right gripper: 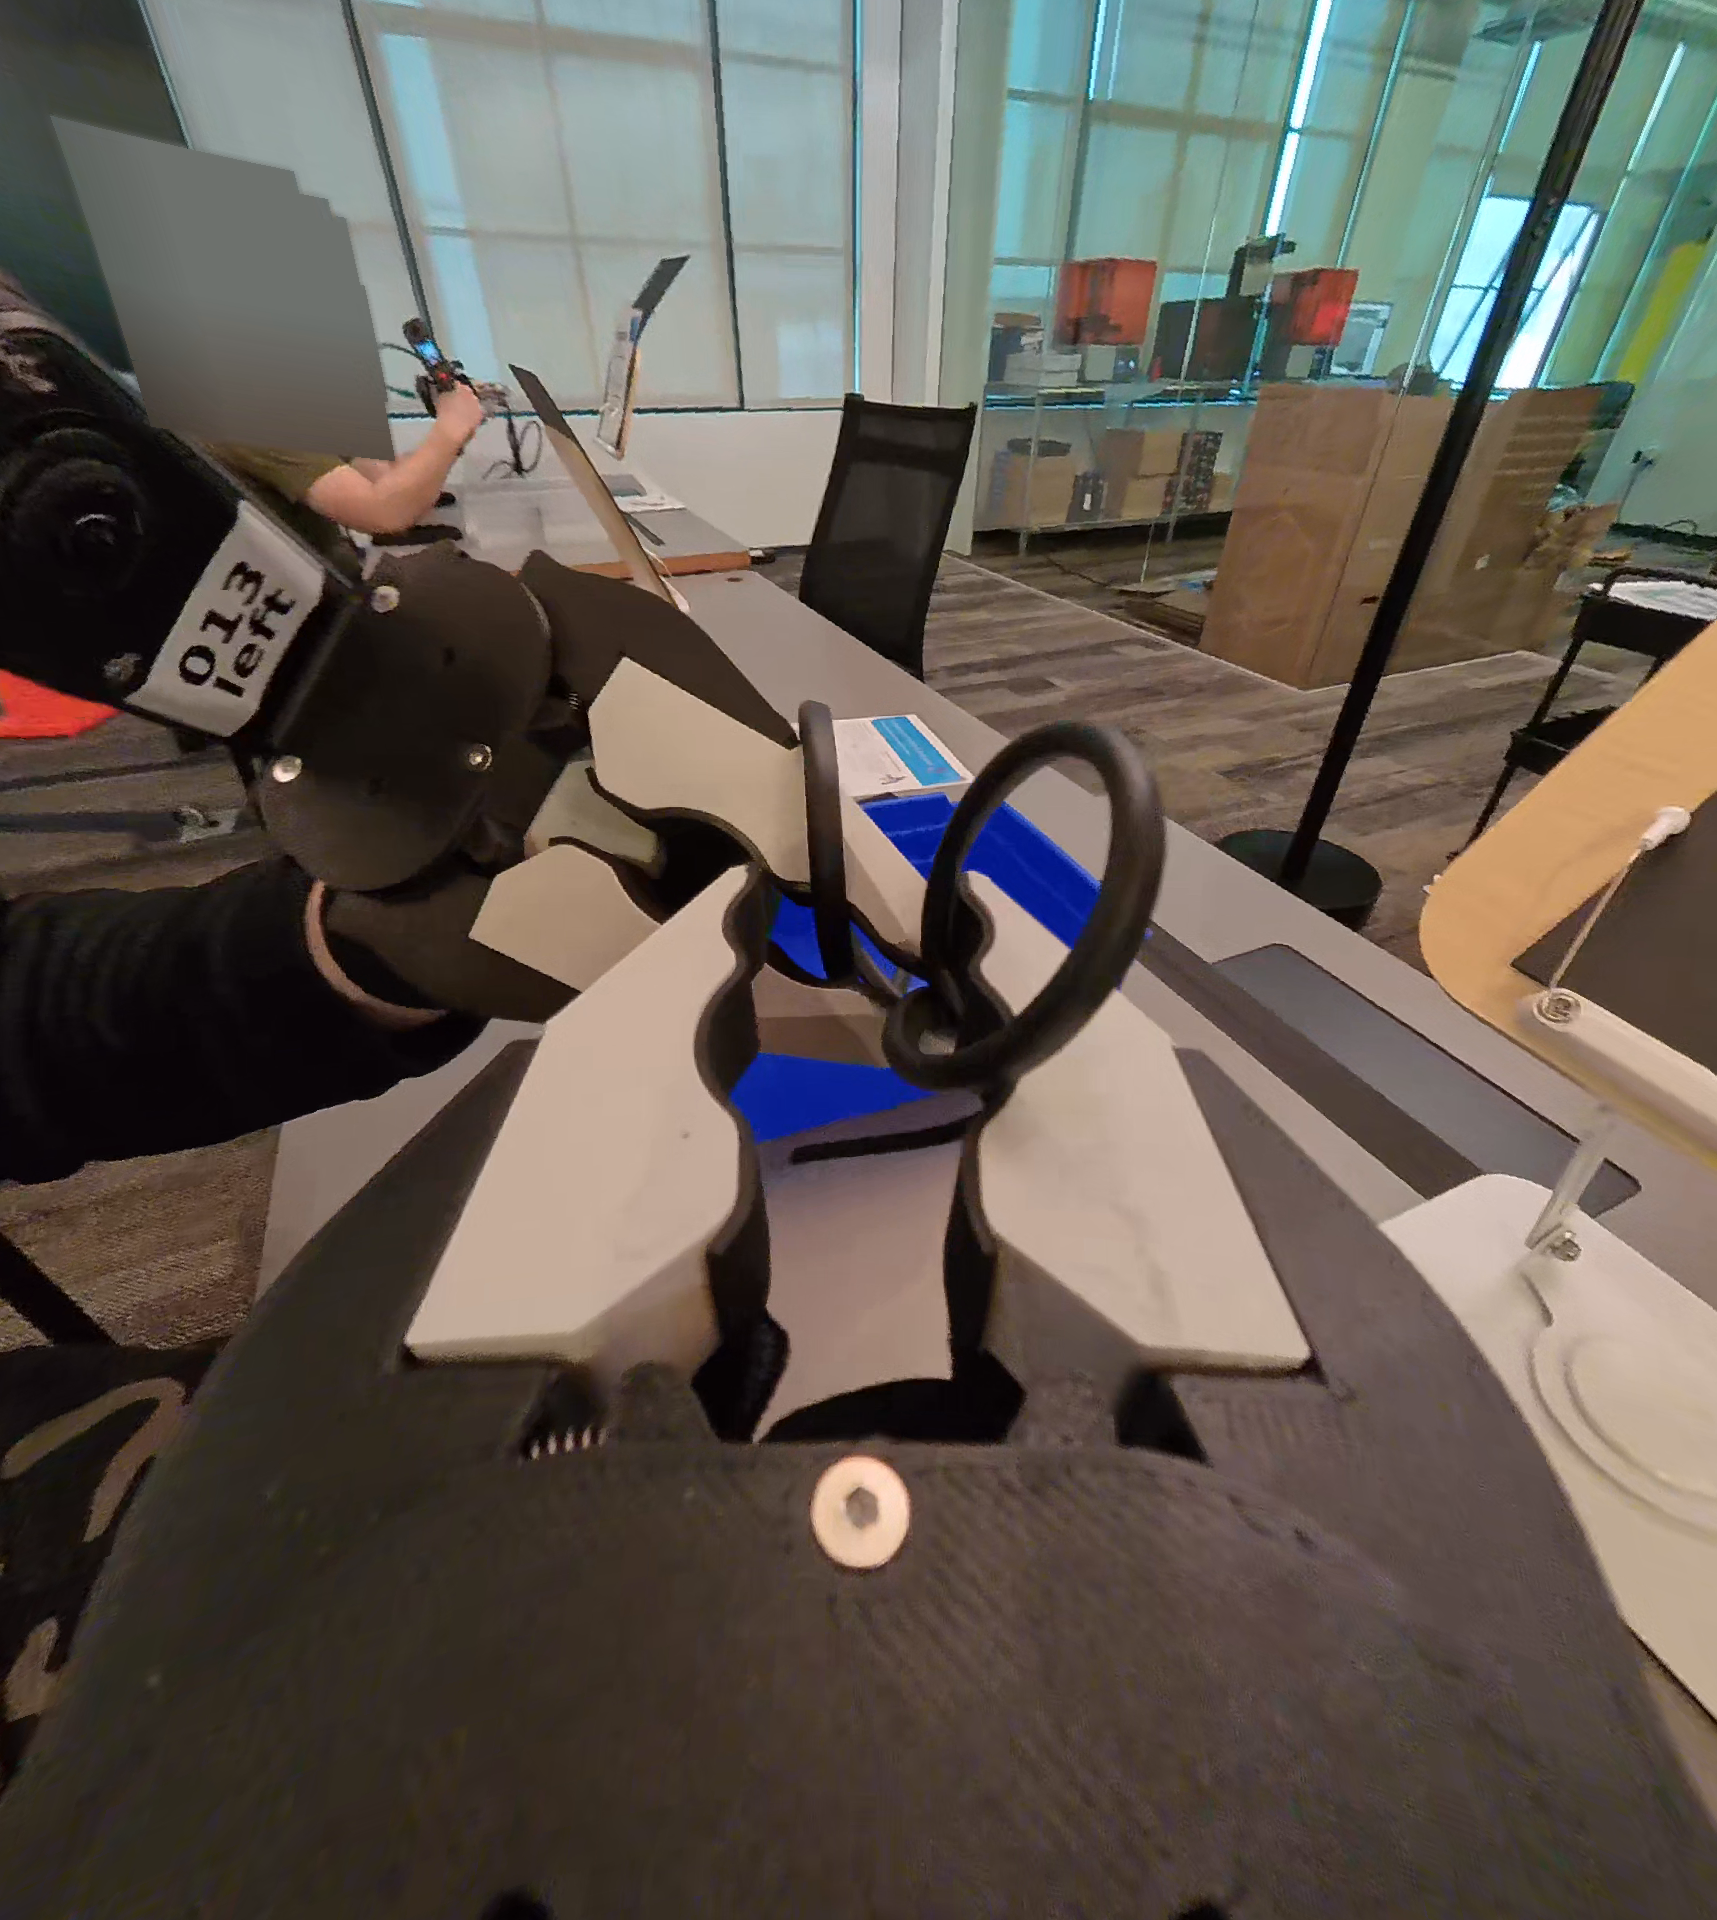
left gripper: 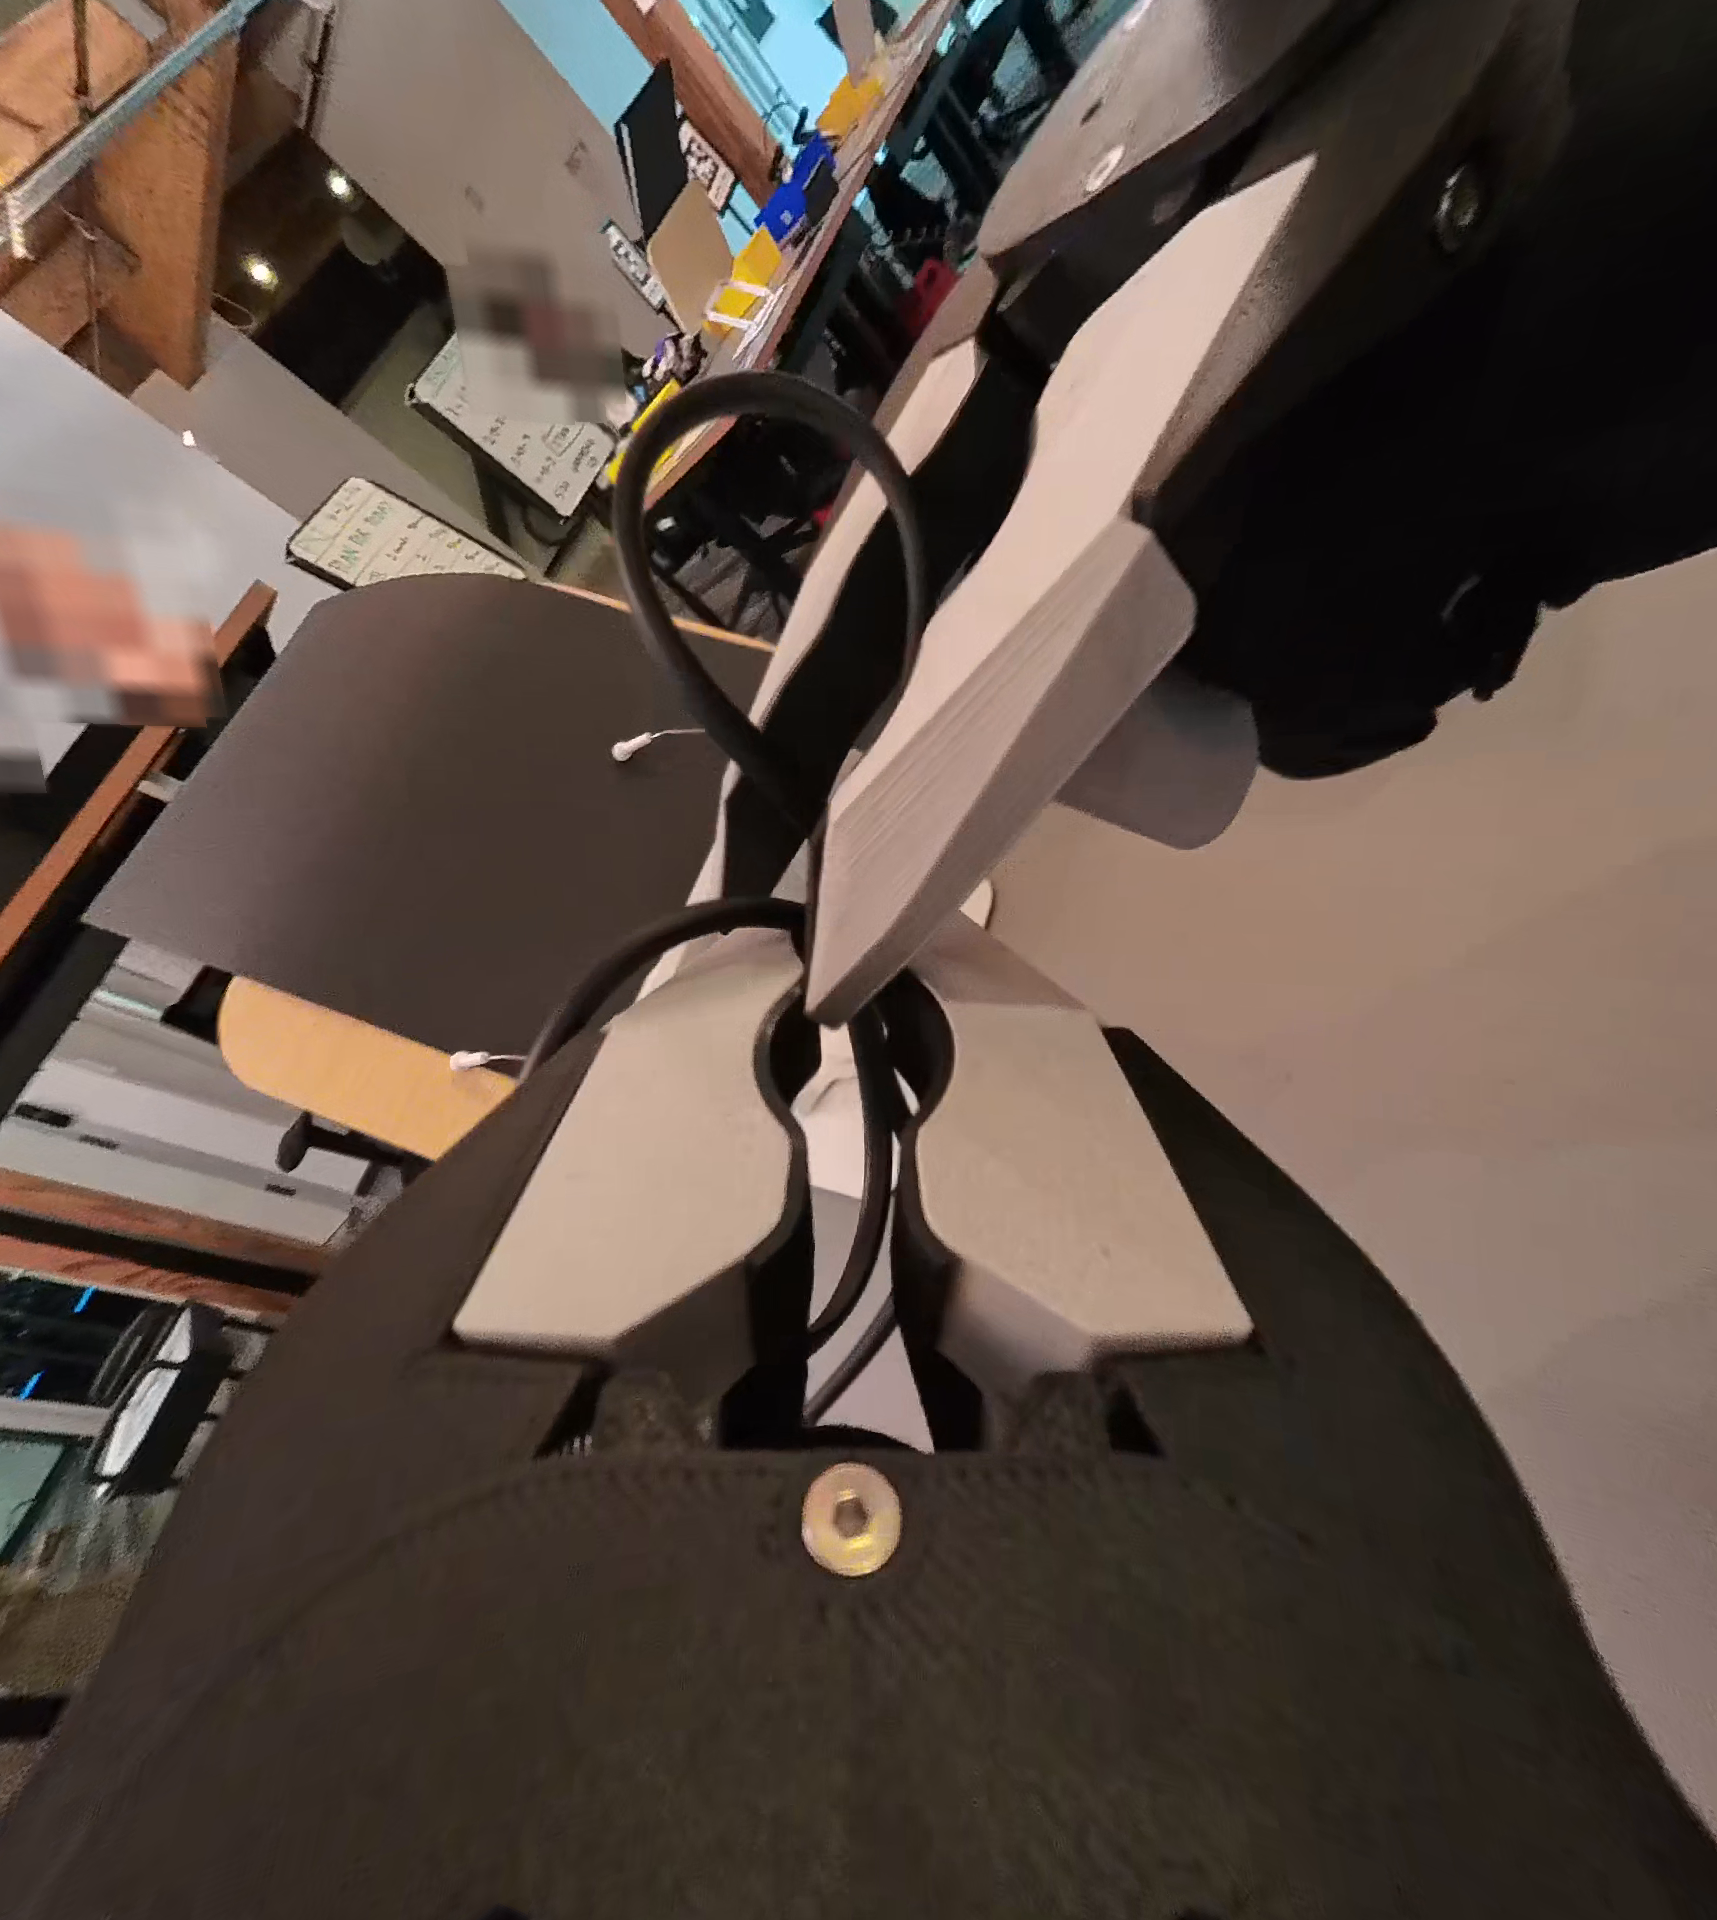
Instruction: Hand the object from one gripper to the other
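The scissors (right gripper: 1030,914), with two black handle loops, hang in mid-air between the two grippers: the left gripper (right gripper: 802,883) has its fingers closed on them near the loops, one loop sticking up past its tips, while the right gripper (right gripper: 859,940) has its fingers spread on either side, and I cannot tell whether they touch. Below them lies a grey counter (right gripper: 1186,914) with one blue bin (right gripper: 1020,857) and one leaflet (right gripper: 901,753). One black chair (right gripper: 885,525) stands well apart beyond the counter.
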### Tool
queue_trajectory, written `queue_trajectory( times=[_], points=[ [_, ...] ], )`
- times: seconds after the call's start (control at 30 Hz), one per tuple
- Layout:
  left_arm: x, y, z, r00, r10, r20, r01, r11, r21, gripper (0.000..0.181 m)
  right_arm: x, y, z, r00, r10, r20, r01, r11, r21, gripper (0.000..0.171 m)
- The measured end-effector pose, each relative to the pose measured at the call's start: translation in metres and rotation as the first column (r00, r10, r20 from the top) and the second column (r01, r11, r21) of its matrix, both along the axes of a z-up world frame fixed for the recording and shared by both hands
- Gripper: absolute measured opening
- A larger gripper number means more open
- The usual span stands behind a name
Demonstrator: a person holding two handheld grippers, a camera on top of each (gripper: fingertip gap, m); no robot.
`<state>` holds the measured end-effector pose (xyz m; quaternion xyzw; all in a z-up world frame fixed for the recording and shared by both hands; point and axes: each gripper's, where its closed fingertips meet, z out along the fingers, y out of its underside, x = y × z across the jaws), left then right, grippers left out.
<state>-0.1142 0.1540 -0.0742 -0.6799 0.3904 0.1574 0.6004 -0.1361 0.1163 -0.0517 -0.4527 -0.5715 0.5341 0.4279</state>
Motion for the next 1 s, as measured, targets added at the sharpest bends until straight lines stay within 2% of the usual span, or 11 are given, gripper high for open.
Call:
queue_trajectory(
  times=[0.2,0.3,0.37,0.53,0.6,0.7,0.83,1.0],
  points=[
    [0.009,-0.009,-0.007,0.993,-0.107,0.052,0.111,0.989,-0.097,0.002,0.004,-0.007,0.001,0.993,0.109,-0.048,-0.113,0.99,-0.08,0.027],
    [0.013,-0.016,-0.018,0.984,-0.151,0.093,0.167,0.963,-0.209,0.002,0.009,-0.01,0.005,0.98,0.172,-0.098,-0.185,0.974,-0.133,0.006],
    [0.015,-0.02,-0.027,0.982,-0.161,0.098,0.182,0.944,-0.276,0.002,0.009,-0.011,-0.002,0.981,0.185,-0.065,-0.191,0.976,-0.101,0.001],
    [0.012,-0.018,-0.04,0.989,-0.144,0.017,0.142,0.94,-0.311,0.002,0.005,-0.014,-0.012,0.981,0.193,-0.013,-0.194,0.974,-0.117,0.006],
    [0.011,-0.019,-0.045,0.99,-0.141,-0.025,0.126,0.938,-0.323,0.002,0.004,-0.013,-0.019,0.979,0.199,0.038,-0.192,0.972,-0.131,0.017],
    [0.012,-0.018,-0.047,0.989,-0.137,-0.056,0.112,0.939,-0.324,0.002,0.006,-0.012,-0.018,0.979,0.202,0.025,-0.197,0.972,-0.126,0.004],
    [0.008,-0.015,-0.041,0.994,-0.106,-0.016,0.096,0.947,-0.308,0.002,0.006,-0.007,-0.01,0.987,0.159,-0.025,-0.16,0.982,-0.102,0.002],
    [-0.008,-0.01,-0.033,0.995,-0.034,0.09,0.061,0.947,-0.316,0.002,0.019,0.013,0.021,0.974,0.094,-0.207,-0.13,0.978,-0.165,0.002]
  ],
)
